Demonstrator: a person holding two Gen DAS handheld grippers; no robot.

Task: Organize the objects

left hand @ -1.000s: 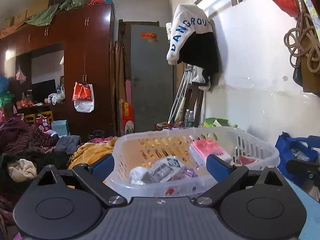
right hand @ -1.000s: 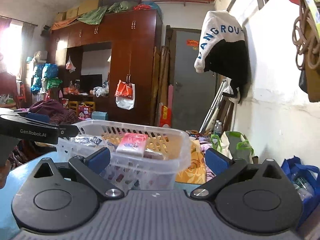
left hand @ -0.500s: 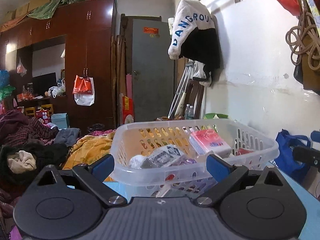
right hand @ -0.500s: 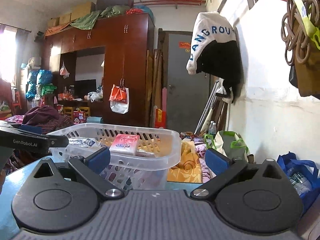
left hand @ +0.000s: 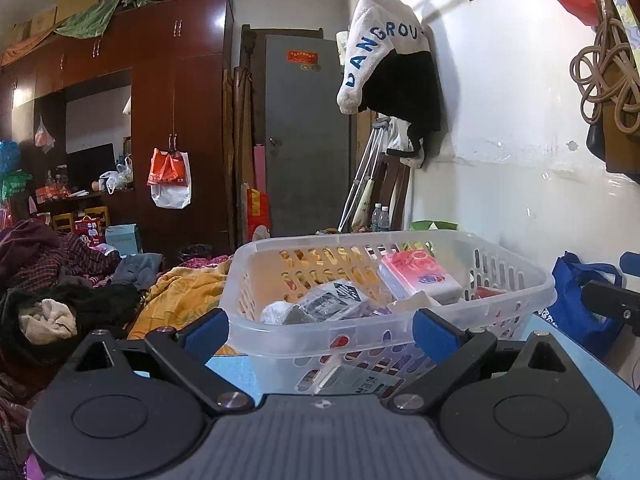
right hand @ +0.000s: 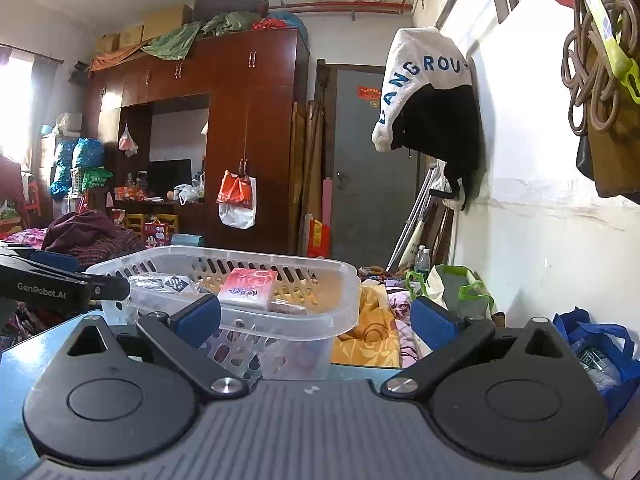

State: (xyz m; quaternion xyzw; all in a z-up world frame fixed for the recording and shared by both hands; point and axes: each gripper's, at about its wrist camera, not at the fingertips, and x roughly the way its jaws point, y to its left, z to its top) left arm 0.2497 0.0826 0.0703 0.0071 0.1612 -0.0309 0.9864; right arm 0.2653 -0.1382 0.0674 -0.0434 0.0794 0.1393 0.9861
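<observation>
A clear slotted plastic basket (left hand: 516, 276) stands on the blue table (left hand: 600, 364). It holds a pink tissue pack (left hand: 416, 272), a grey-black foil packet (left hand: 328, 300) and other small items. My left gripper (left hand: 320, 330) is open and empty, level with the basket's near rim. In the right wrist view the basket (right hand: 320, 312) is left of centre with the pink pack (right hand: 248, 286) inside. My right gripper (right hand: 316, 318) is open and empty beside the basket's right end. The left gripper's arm (right hand: 60, 286) shows at the left edge.
A white wall (left hand: 520, 140) runs close along the right, with hanging rope (left hand: 604, 76) and a jacket (left hand: 392, 72). A blue bag (left hand: 576, 300) sits past the table's right edge. Piled clothes (left hand: 80, 292) and a yellow blanket (left hand: 180, 300) lie beyond the table.
Both grippers have pulled back and lowered a little from the basket, so its rim sits higher in both views. The basket's contents are unchanged.
</observation>
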